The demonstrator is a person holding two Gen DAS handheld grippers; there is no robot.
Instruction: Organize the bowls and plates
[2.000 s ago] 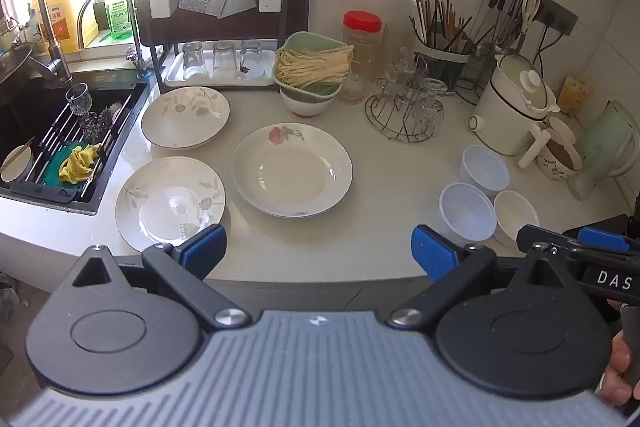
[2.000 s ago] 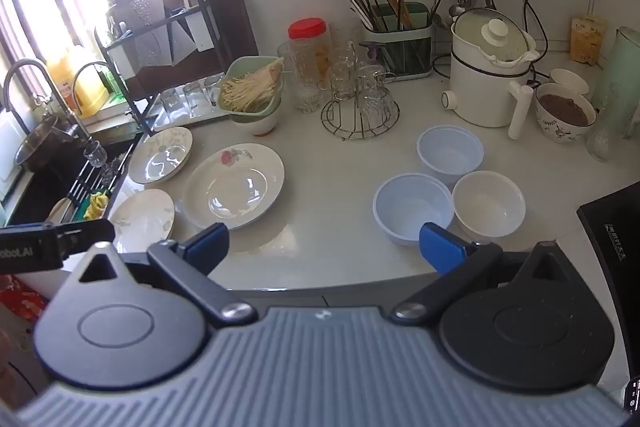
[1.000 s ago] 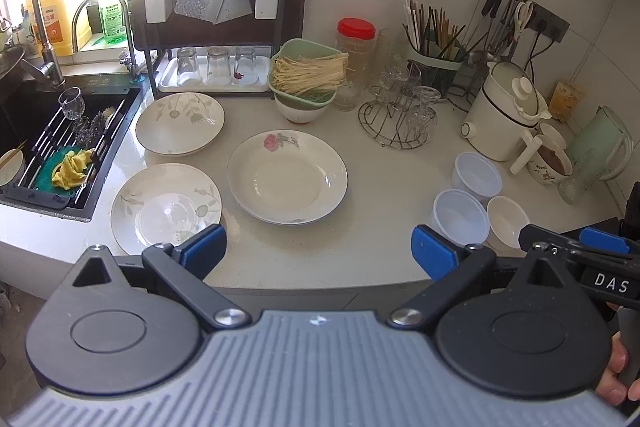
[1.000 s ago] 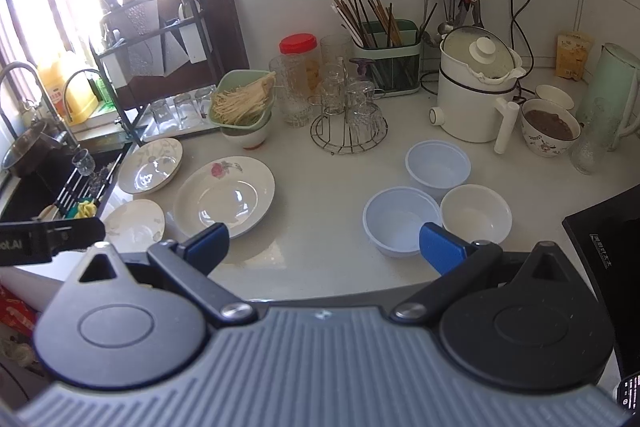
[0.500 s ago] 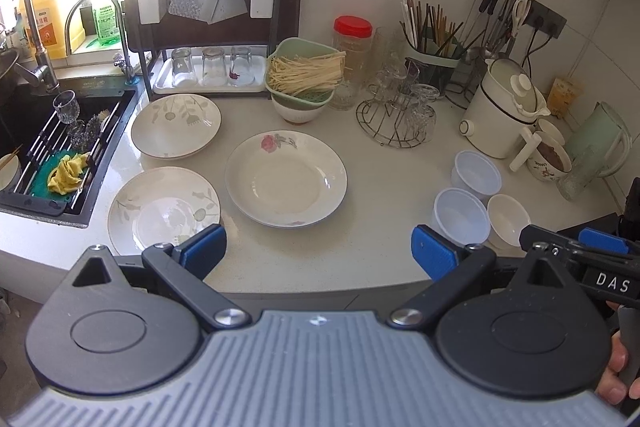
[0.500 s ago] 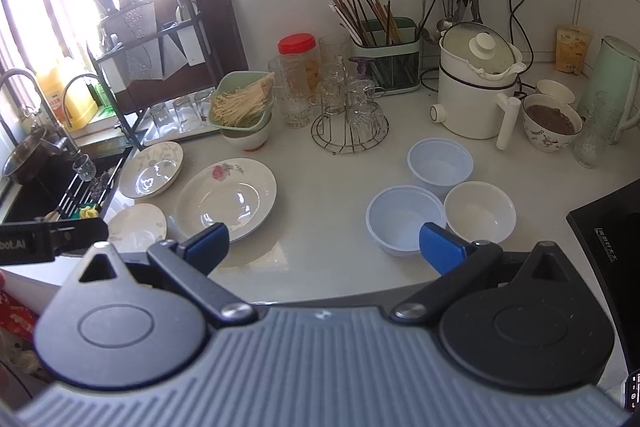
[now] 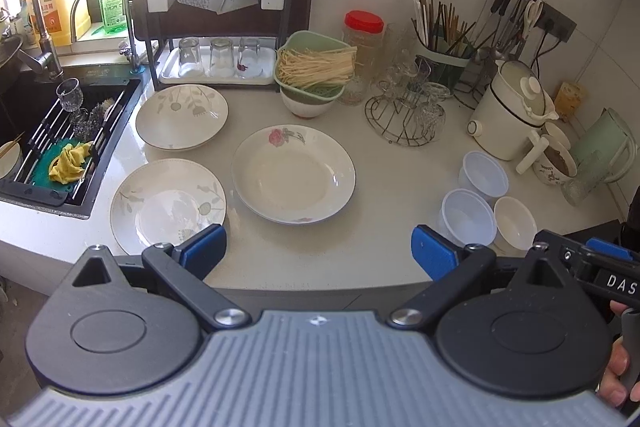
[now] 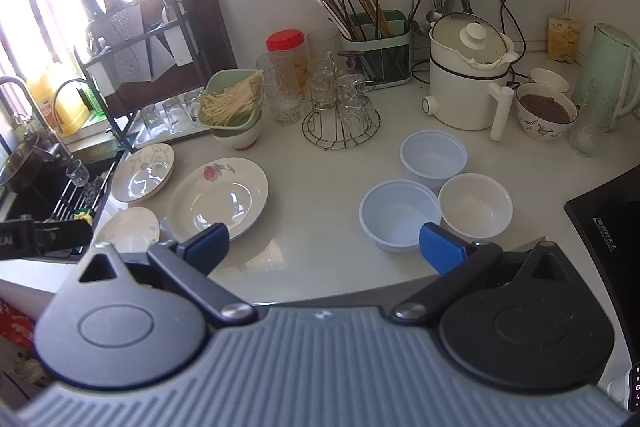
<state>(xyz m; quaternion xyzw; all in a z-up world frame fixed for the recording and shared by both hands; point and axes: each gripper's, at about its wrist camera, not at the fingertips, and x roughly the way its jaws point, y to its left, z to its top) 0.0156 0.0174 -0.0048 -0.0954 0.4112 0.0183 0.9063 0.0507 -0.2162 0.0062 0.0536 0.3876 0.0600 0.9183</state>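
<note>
Three plates lie on the white counter: a rose-patterned plate (image 7: 293, 174) (image 8: 218, 199) in the middle, a leaf-patterned plate (image 7: 182, 116) (image 8: 143, 171) behind it to the left, and another leaf-patterned plate (image 7: 168, 205) (image 8: 129, 229) near the front edge. Three small bowls stand in a cluster at the right: two bluish ones (image 7: 483, 174) (image 7: 467, 217) (image 8: 434, 154) (image 8: 399, 214) and a white one (image 7: 515, 223) (image 8: 475, 205). My left gripper (image 7: 319, 251) is open, held back over the counter's front edge. My right gripper (image 8: 324, 245) is open too, near the bowls, holding nothing.
A sink (image 7: 44, 131) with a rack and yellow cloth is at the left. Behind stand a dish rack with glasses (image 7: 218, 61), a green basket of noodles (image 7: 314, 67), a red-lidded jar (image 7: 363, 43), a wire glass stand (image 7: 408, 115), a white cooker (image 7: 510, 111), a filled bowl (image 8: 546, 115) and a black stove (image 8: 612, 227).
Both grippers drifted slightly over the counter, so the scene shifted a little in both views. Plates and bowls have not moved. Both stay open.
</note>
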